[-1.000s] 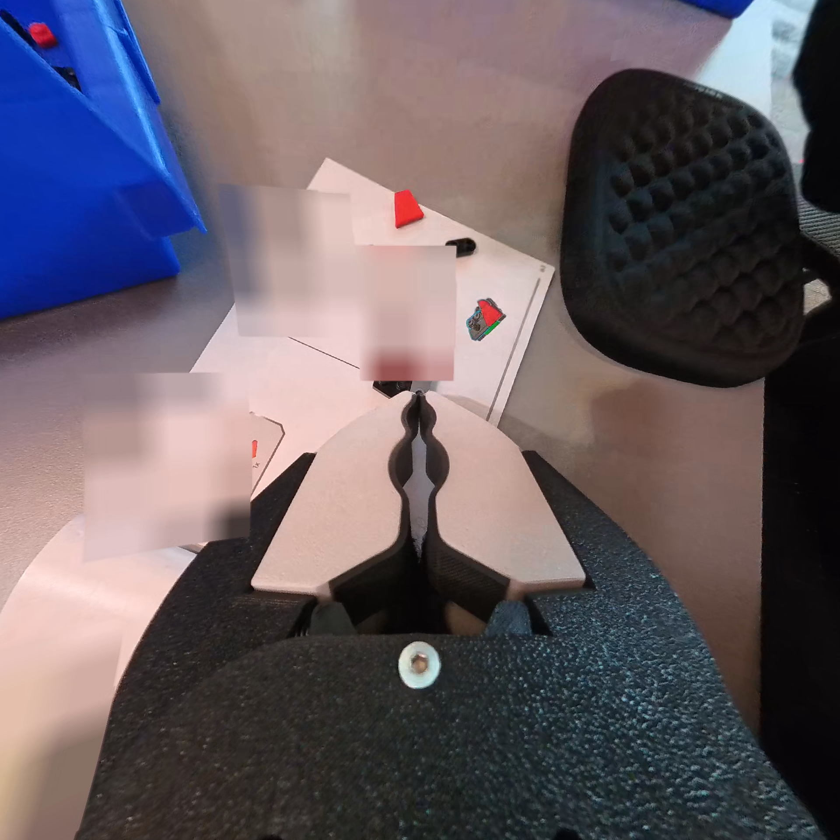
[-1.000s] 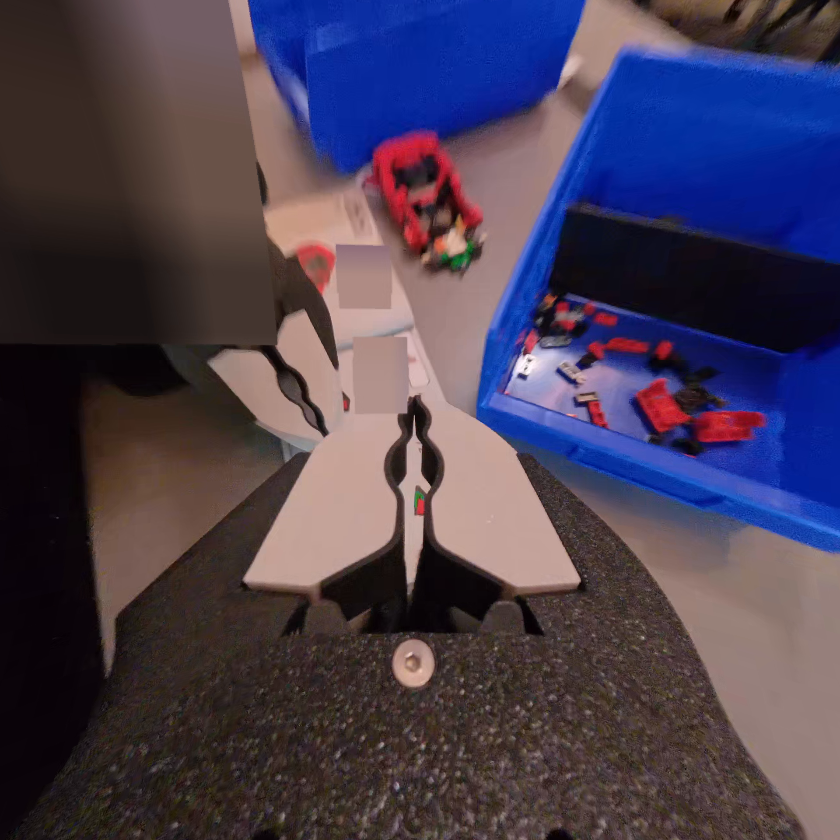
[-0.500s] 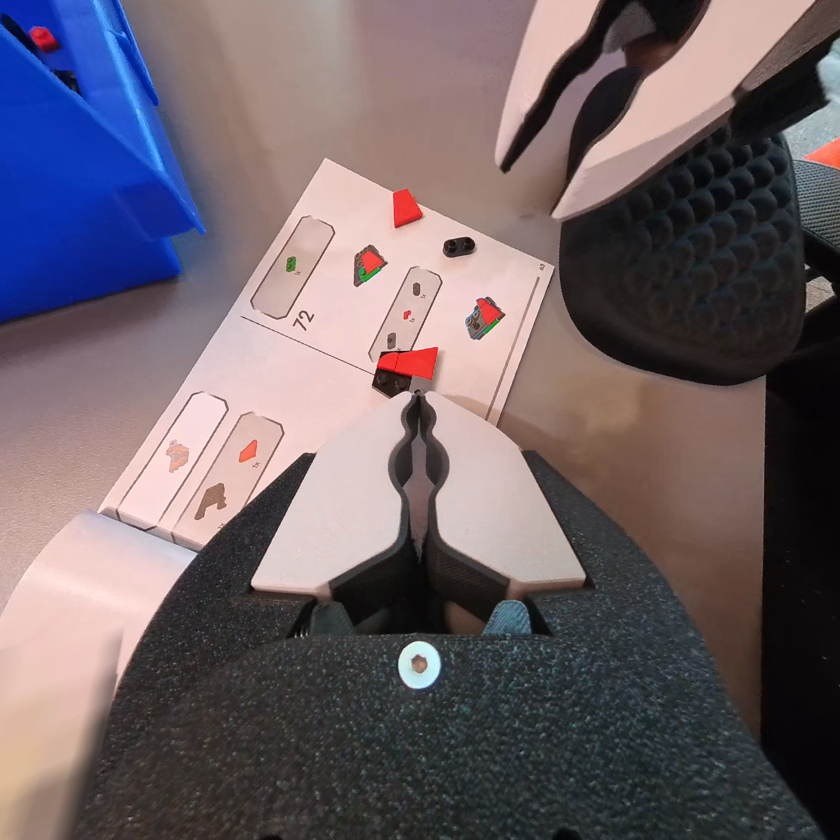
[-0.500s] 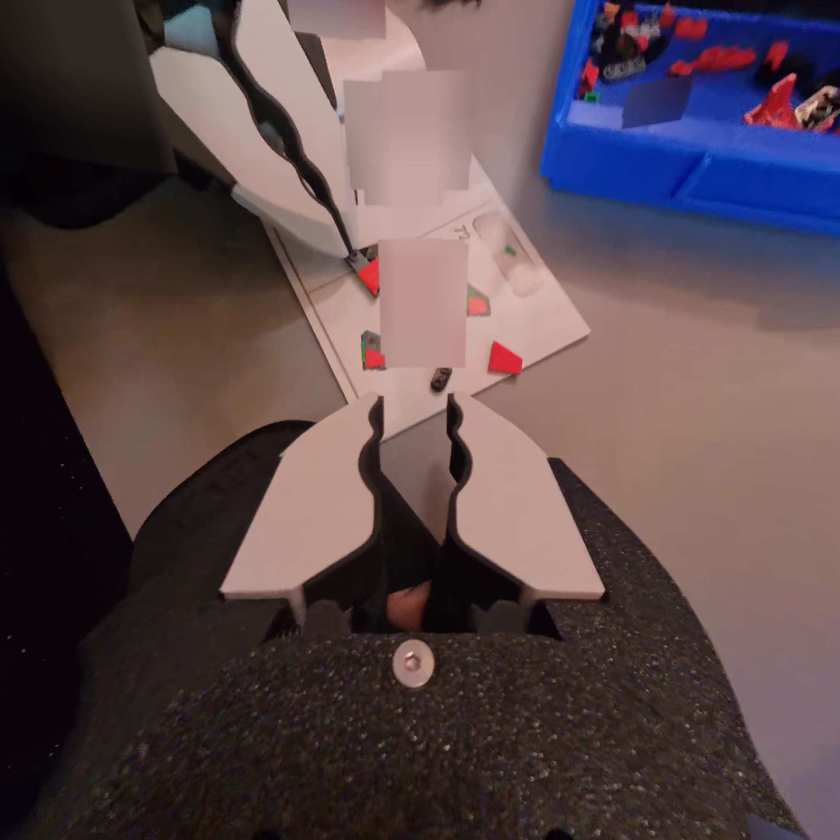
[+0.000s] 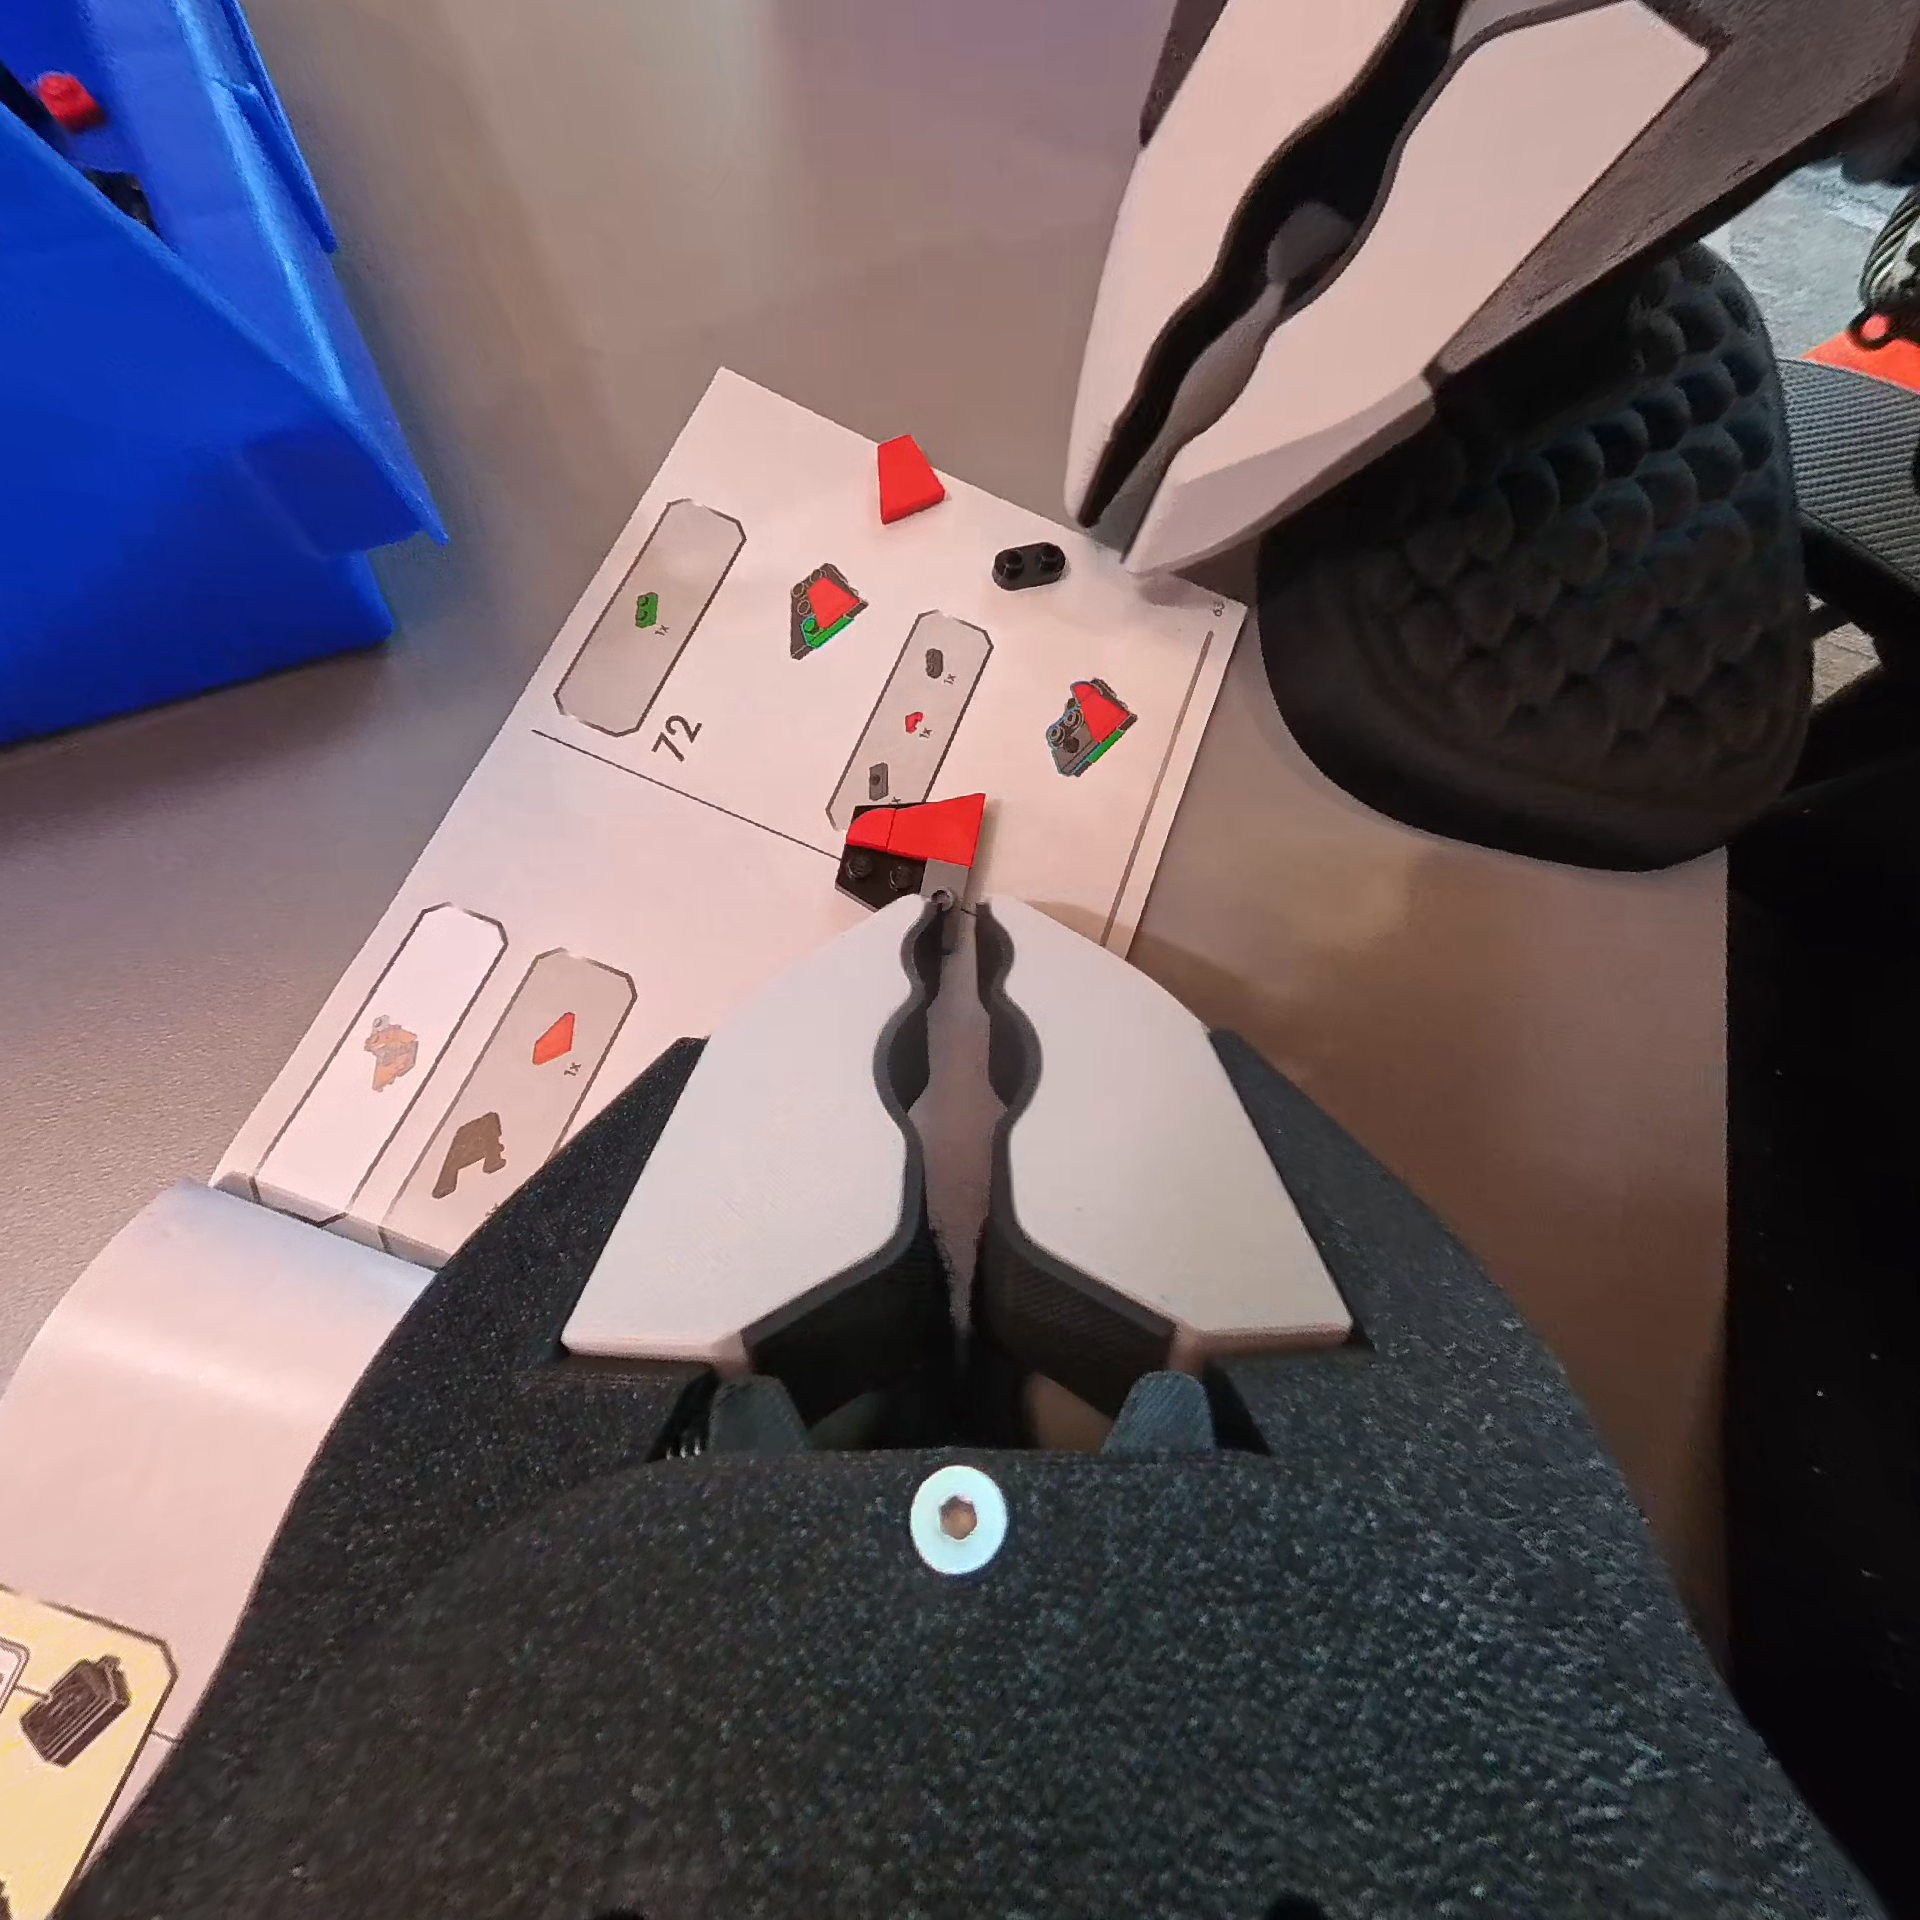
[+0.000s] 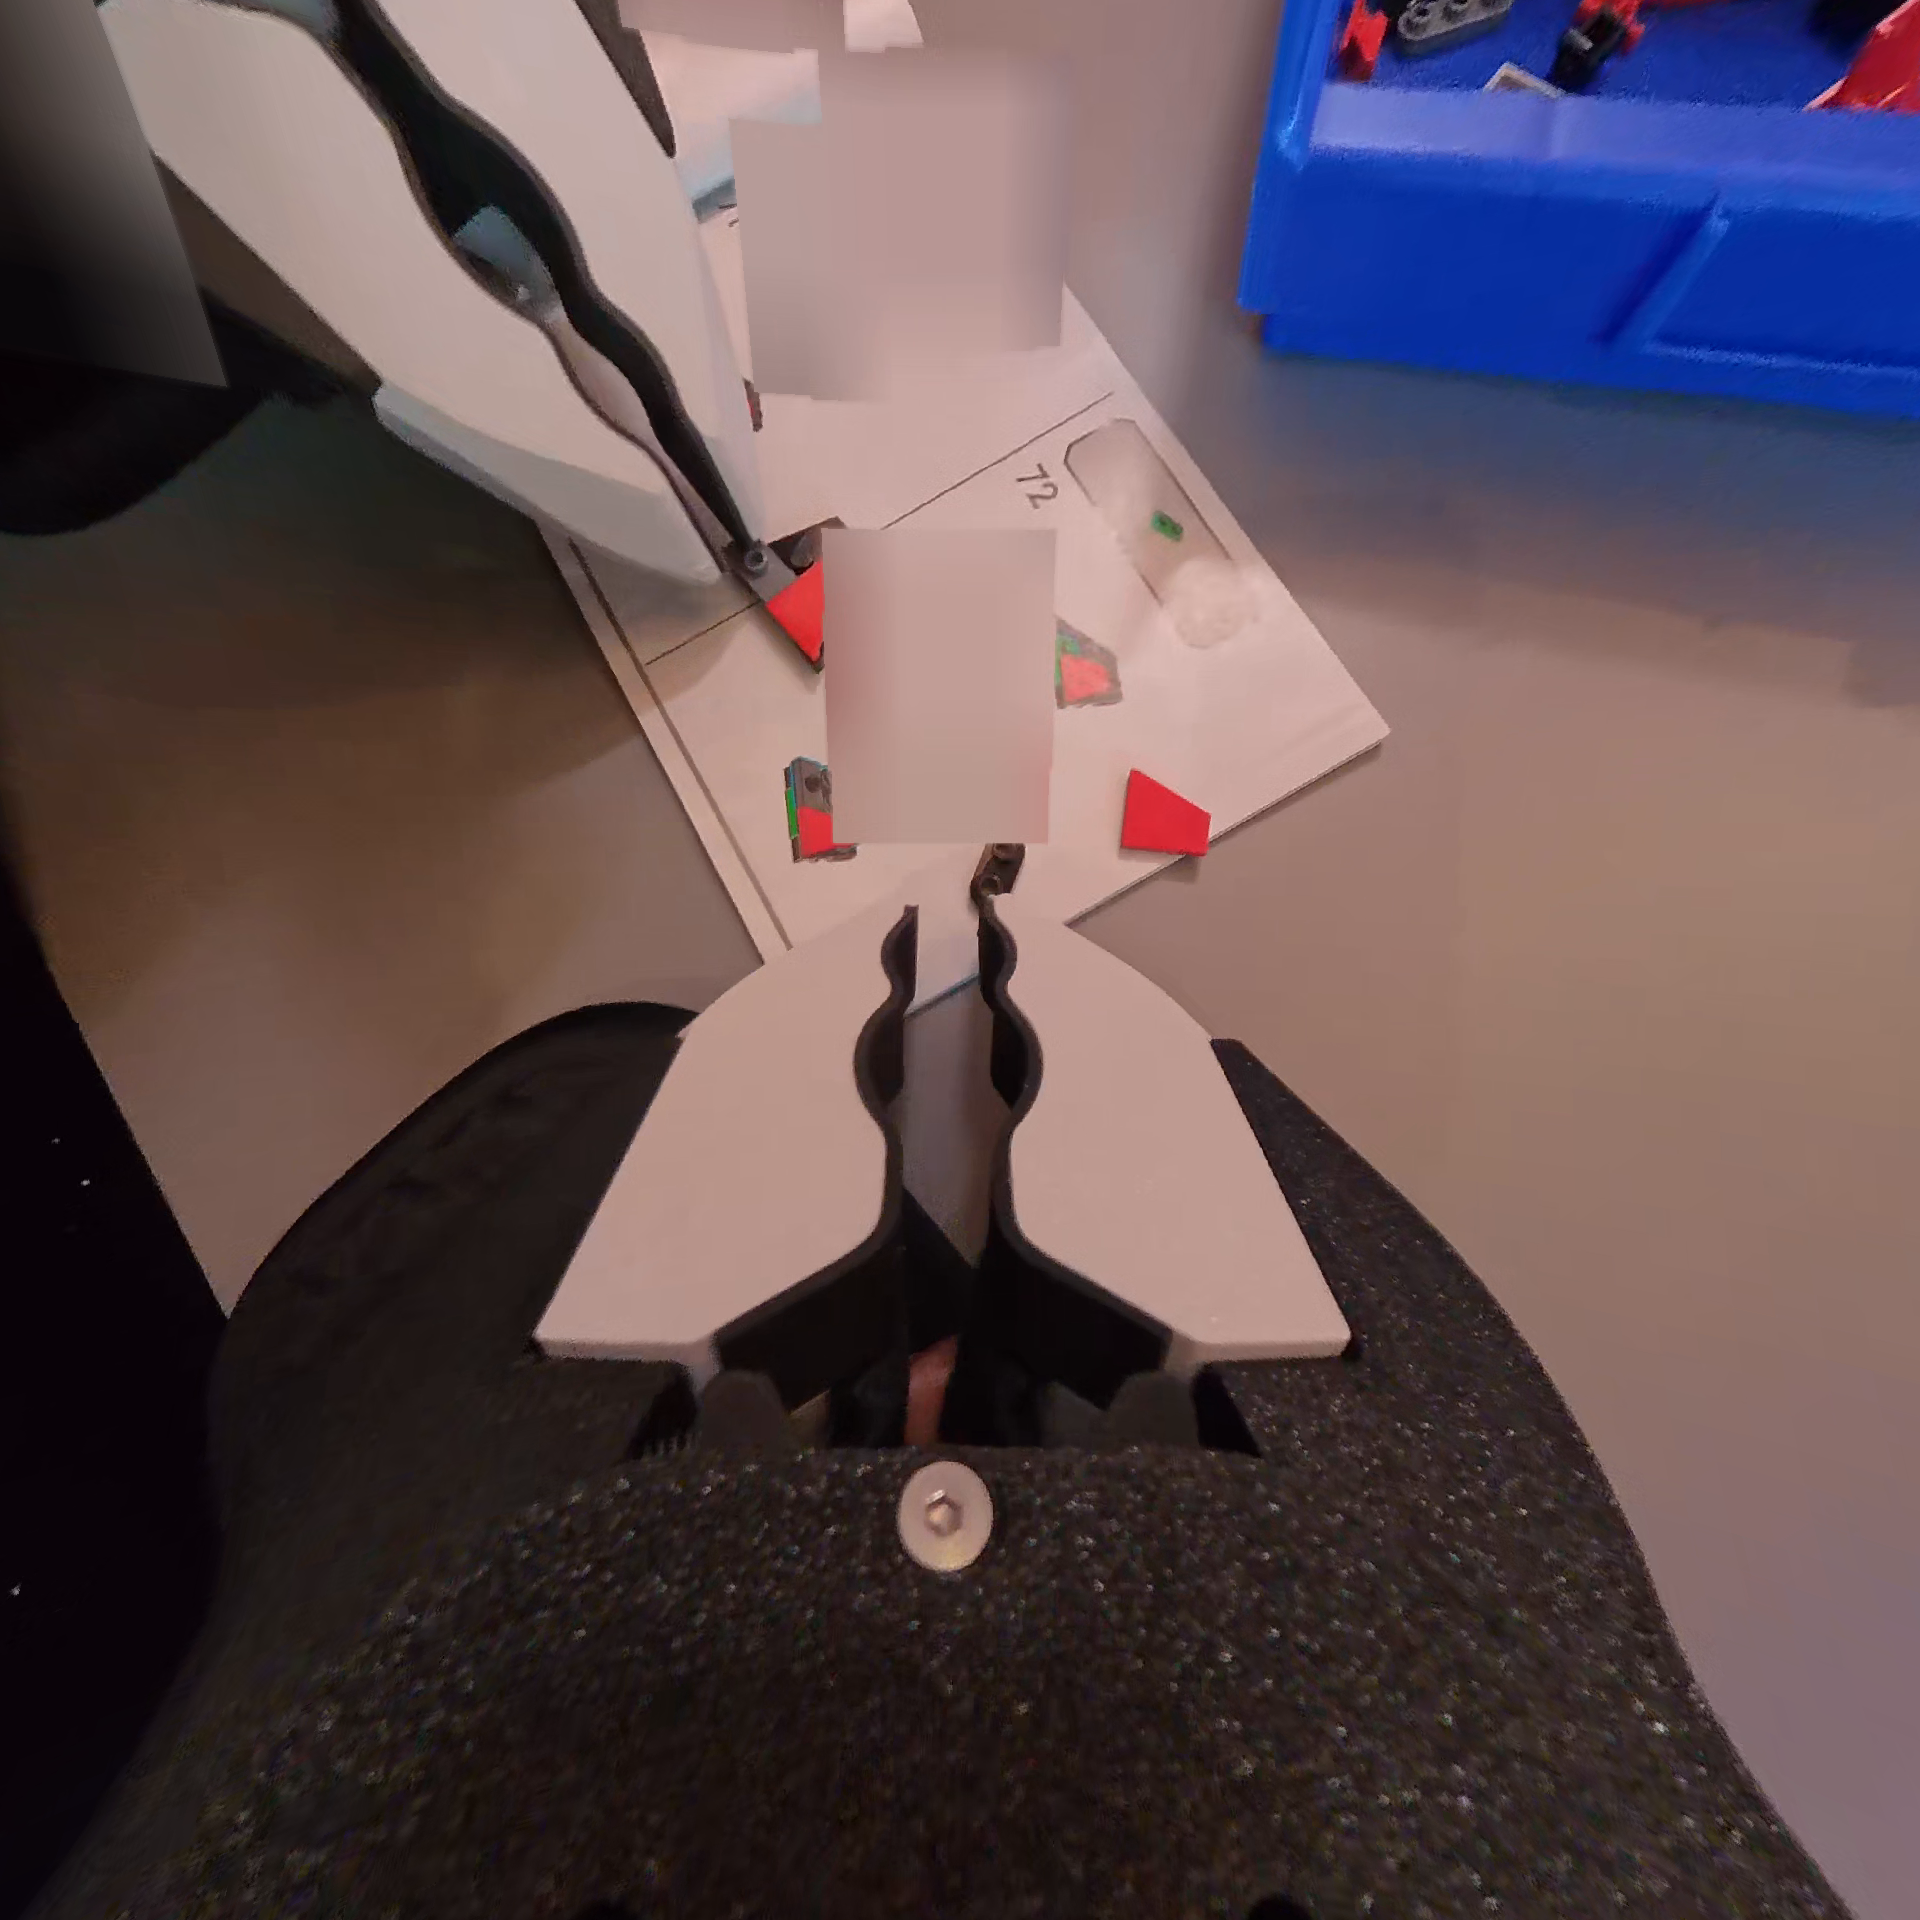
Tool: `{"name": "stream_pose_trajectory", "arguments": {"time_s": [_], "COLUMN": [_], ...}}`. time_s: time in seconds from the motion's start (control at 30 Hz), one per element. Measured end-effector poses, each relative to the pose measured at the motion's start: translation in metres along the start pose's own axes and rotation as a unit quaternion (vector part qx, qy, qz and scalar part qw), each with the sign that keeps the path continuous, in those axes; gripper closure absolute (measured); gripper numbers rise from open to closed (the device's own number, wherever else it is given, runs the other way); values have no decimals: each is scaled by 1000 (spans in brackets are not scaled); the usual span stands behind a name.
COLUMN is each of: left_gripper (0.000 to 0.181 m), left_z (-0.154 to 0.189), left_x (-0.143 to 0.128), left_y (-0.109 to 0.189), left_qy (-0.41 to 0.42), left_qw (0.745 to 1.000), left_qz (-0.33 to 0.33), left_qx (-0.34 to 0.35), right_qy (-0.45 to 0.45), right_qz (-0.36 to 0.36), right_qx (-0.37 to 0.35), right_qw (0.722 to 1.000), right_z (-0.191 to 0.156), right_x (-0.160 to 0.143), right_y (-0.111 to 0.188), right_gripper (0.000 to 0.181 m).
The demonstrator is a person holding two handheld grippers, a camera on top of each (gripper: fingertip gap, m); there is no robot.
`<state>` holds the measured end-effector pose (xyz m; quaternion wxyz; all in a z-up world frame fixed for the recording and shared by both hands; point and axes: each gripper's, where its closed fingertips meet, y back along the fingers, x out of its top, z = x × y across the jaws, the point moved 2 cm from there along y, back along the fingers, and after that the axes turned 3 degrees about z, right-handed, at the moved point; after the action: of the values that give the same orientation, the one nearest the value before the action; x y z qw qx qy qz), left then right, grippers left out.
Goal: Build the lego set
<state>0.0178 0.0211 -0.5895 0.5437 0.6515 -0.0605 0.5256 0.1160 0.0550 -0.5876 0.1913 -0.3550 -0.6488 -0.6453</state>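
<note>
My left gripper [image 5: 951, 906] is shut on the grey end of a small red, black and grey lego assembly [image 5: 914, 844] that rests on the instruction sheet [image 5: 623, 831]. A loose red wedge tile [image 5: 907, 480] and a small black two-stud plate [image 5: 1029, 564] lie farther up the sheet. My right gripper [image 6: 948, 914] is open by a narrow gap and empty, low over the sheet's corner, with the black plate [image 6: 1000, 868] just past its right fingertip. The red wedge [image 6: 1162, 814] lies to its right. The left gripper [image 6: 748, 556] with the assembly [image 6: 795, 613] shows at upper left.
A blue bin [image 5: 156, 416] stands to the left of the sheet; another blue bin [image 6: 1558, 208] holds several red and black pieces. A black dimpled chair pad [image 5: 1538, 644] sits at the table's right edge. A pale grey roll [image 5: 156, 1403] lies on the sheet's near end. Across from one pair of fingers to the other is roughly 8 centimeters.
My right gripper has come down close to the black plate and its jaws have narrowed. My left gripper has stayed in place, shut on the assembly.
</note>
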Motion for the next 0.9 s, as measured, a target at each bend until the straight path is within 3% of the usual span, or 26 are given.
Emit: {"name": "stream_pose_trajectory", "arguments": {"time_s": [0.3, 0.47, 0.9], "left_gripper": [165, 149, 153], "left_z": [-4, 1, 0], "left_x": [10, 9, 7], "left_y": [12, 10, 11], "left_qy": [35, 14, 5], "left_qw": [998, 999, 999], "left_qz": [55, 45, 38], "left_qx": [-14, -19, -6], "right_qy": [4, 9, 34], "right_qz": [-28, -42, -53], "right_qx": [-21, -36, -8], "right_qw": [999, 998, 998], "right_z": [5, 8, 12], "right_x": [4, 4, 5], "right_y": [-8, -12, -5], "right_gripper": [170, 174, 178]}}
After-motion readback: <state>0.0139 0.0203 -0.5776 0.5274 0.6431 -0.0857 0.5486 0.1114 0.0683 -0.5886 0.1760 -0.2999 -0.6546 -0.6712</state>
